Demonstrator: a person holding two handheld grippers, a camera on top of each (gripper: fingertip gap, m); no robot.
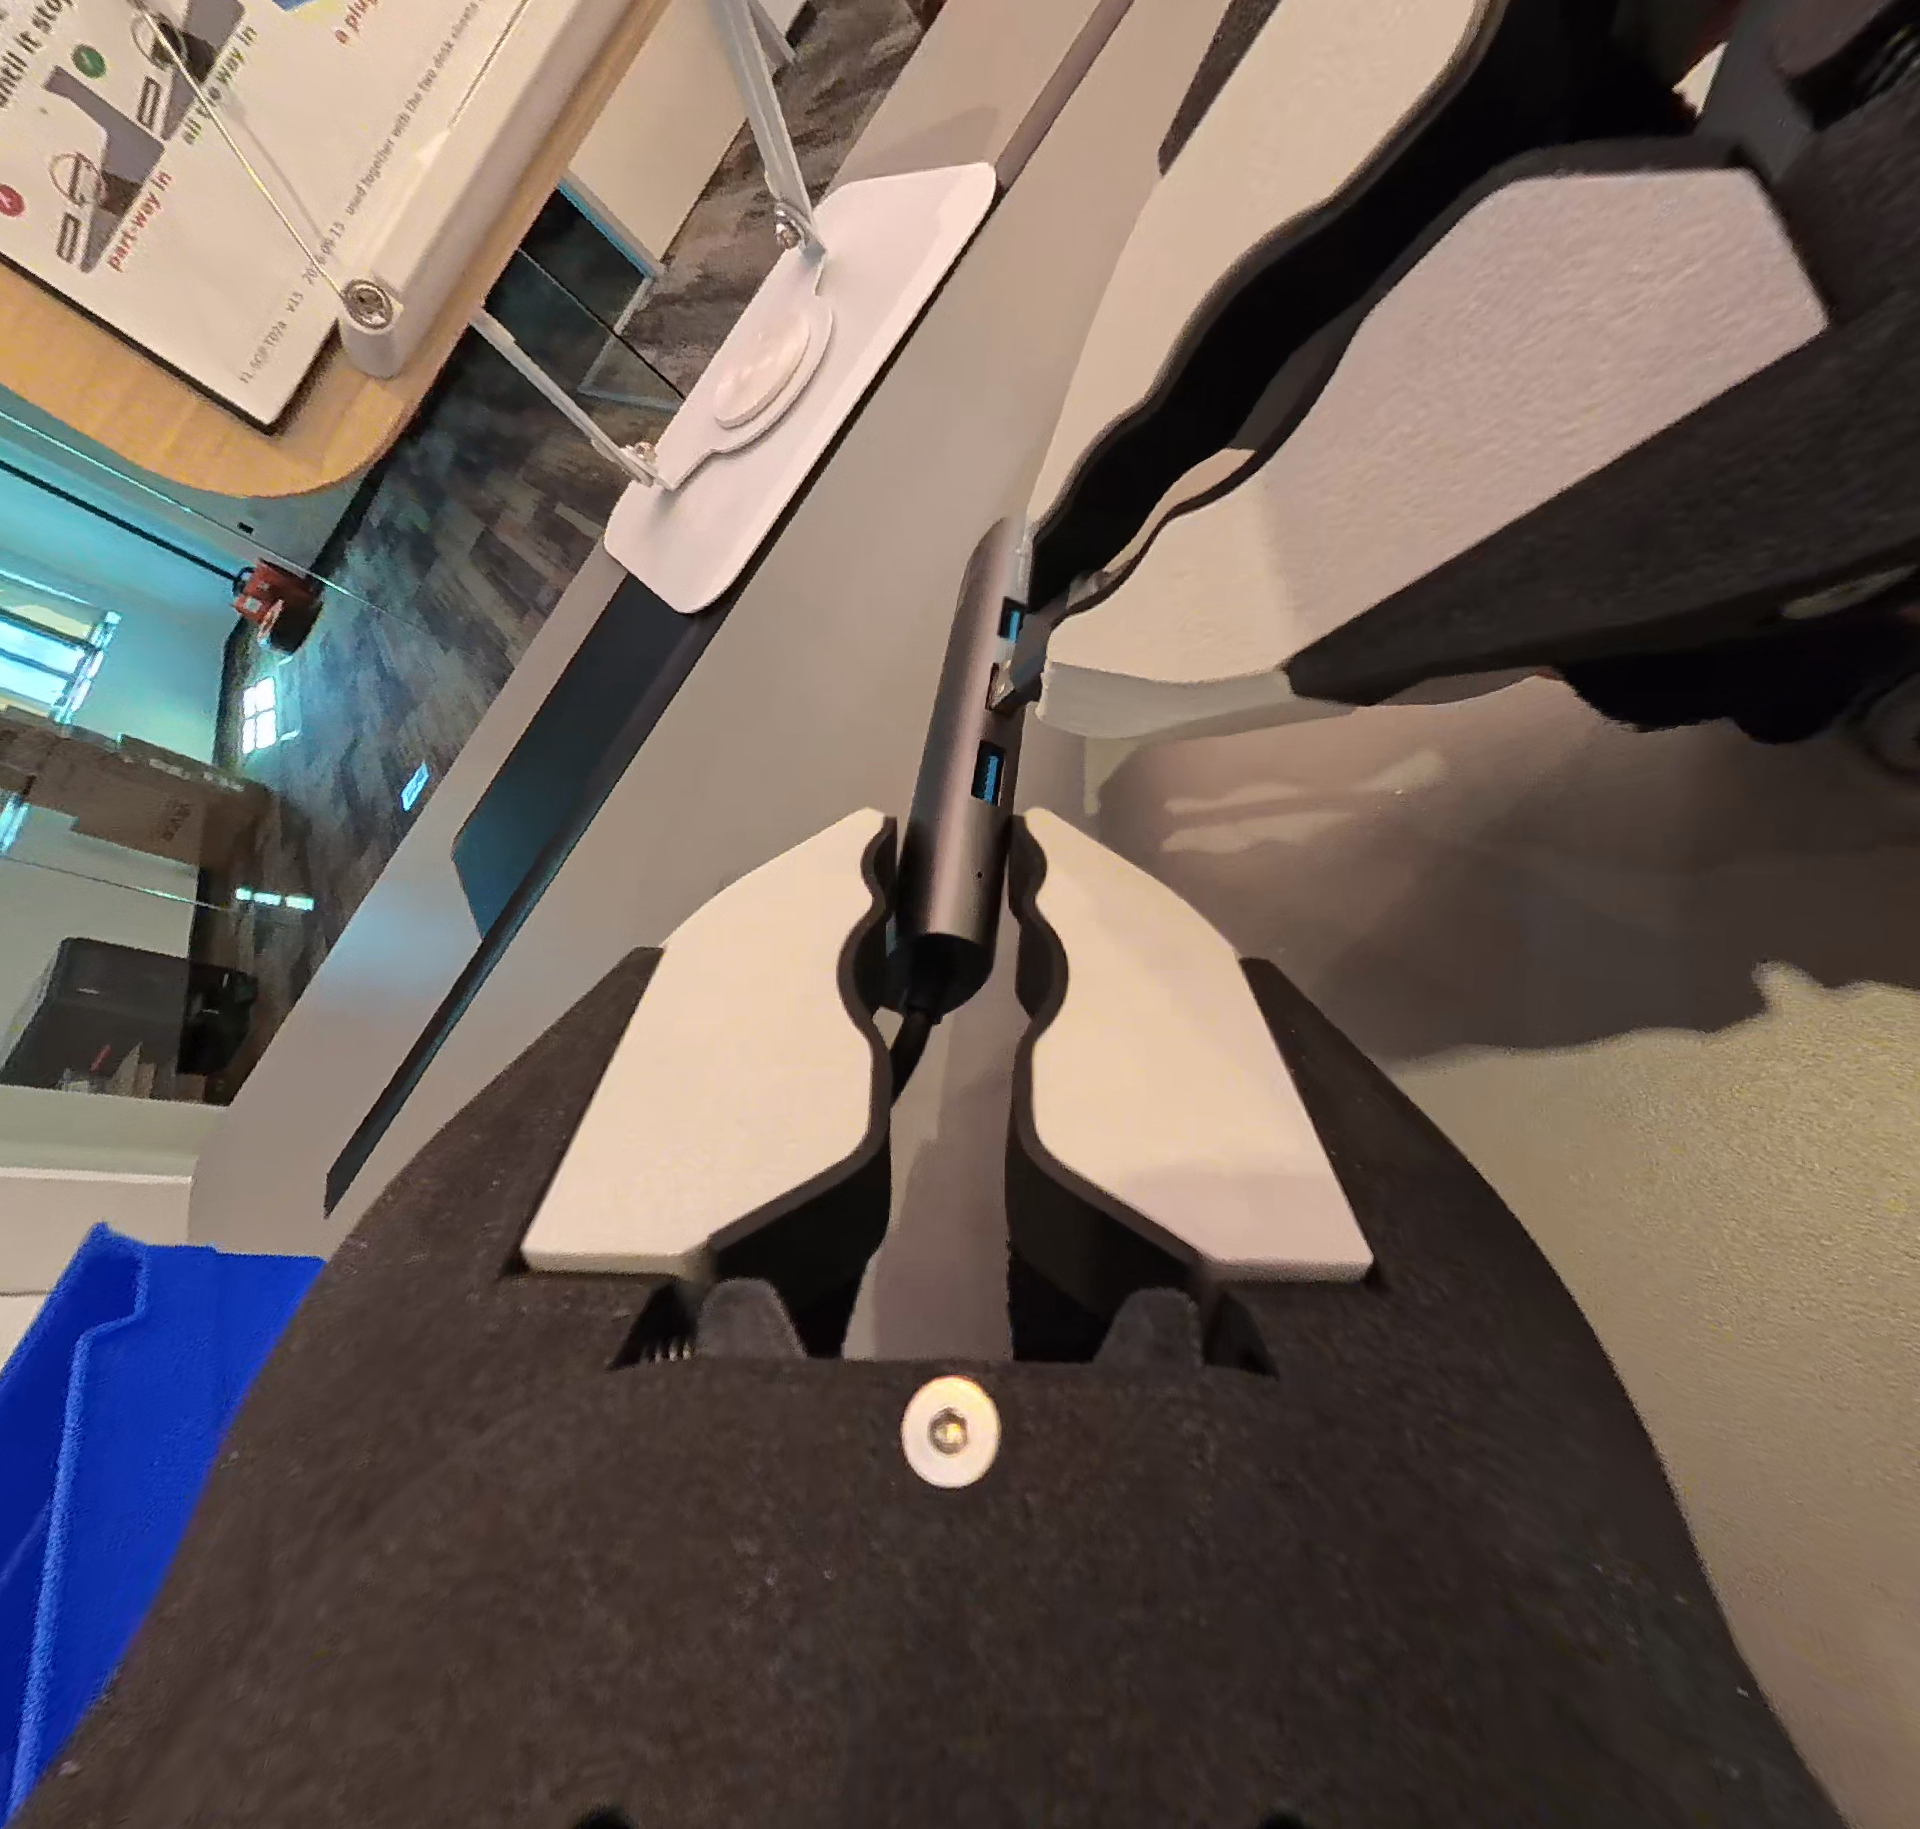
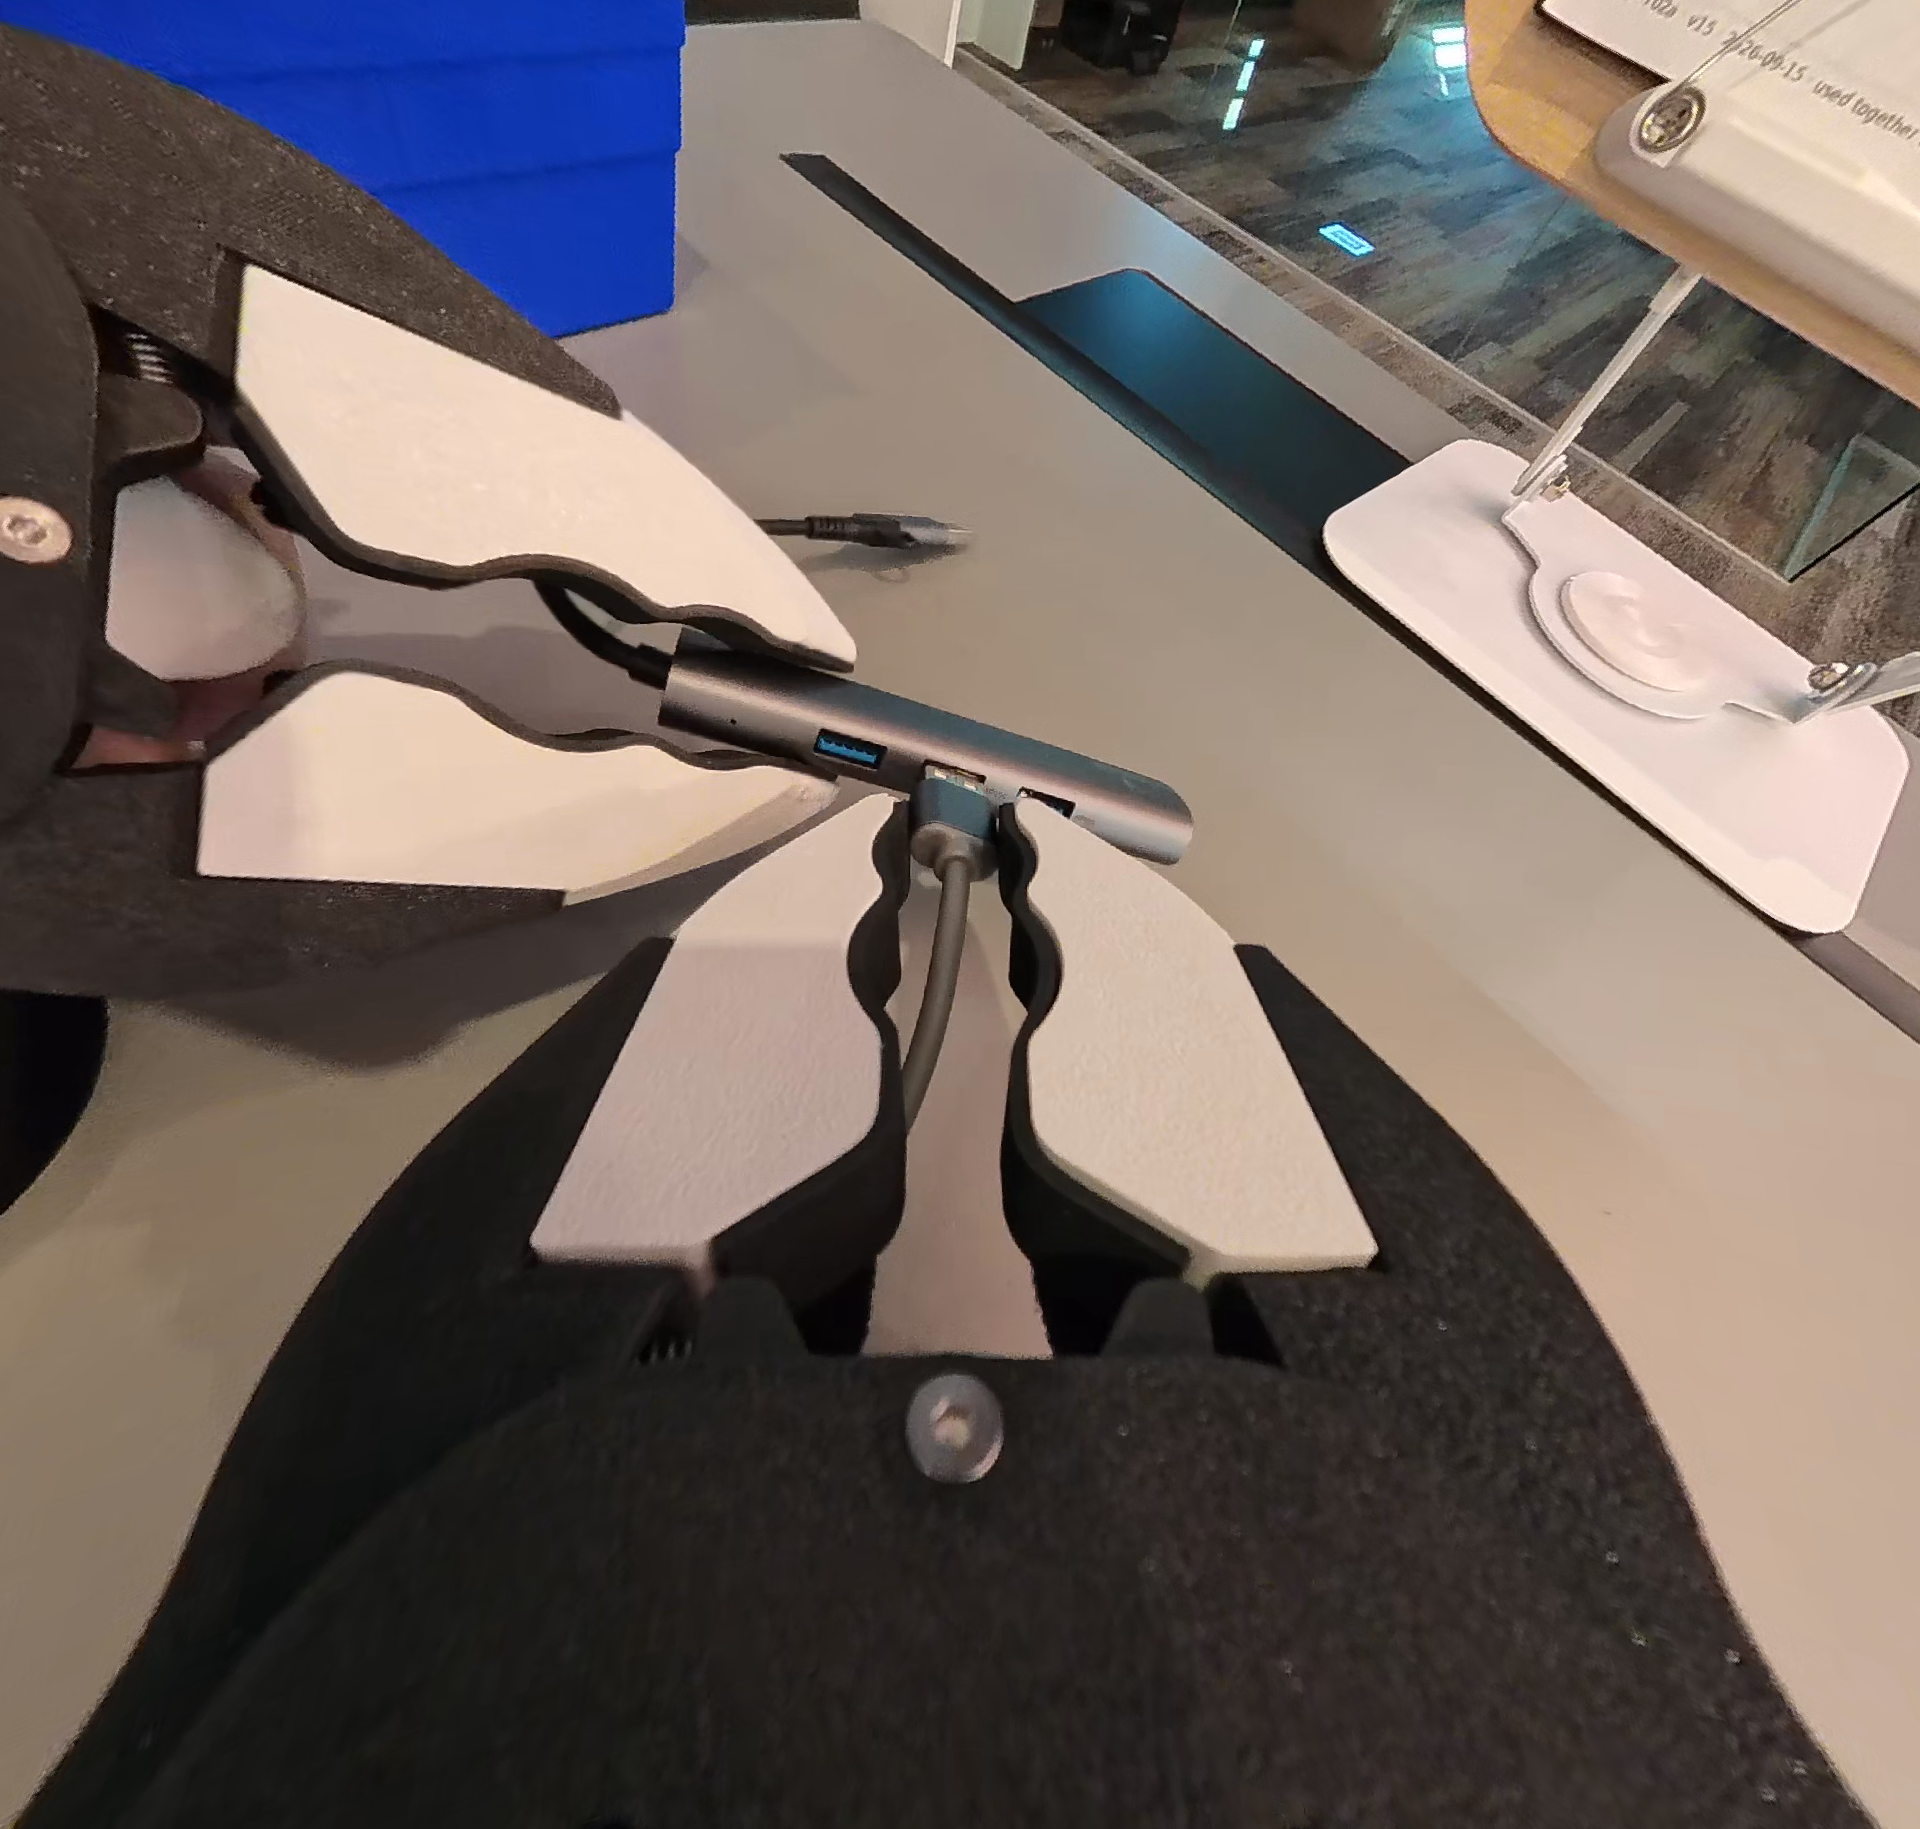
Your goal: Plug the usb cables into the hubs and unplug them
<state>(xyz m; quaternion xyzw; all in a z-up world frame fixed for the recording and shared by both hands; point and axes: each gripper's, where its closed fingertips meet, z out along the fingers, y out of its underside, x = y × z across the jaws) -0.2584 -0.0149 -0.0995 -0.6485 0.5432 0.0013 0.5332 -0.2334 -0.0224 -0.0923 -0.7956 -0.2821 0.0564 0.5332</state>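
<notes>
Over on the far left behind the left tongs (image 2: 842, 730) sat a blue bin (image 2: 343, 106). Those tongs were clamped on the cable end of the hub (image 2: 925, 740), a slim dark grey metal stick with blue USB ports along one side, held up off the grey worktop (image 2: 1351, 948). Its black lead's plug (image 2: 904, 529) lay on the worktop just beyond the left tongs. The hub's long axis ran left to right in the right wrist view, tilting down a bit toward the free right end, ports facing the right tongs (image 2: 951, 834). Those were closed on the grey USB plug (image 2: 951, 803), which was seated in the middle port, its cable (image 2: 935, 979) trailing back between the fingers. Further right stood a white stand base (image 2: 1455, 636), and above it a printed instruction sheet (image 2: 1714, 3) with text on it.
</notes>
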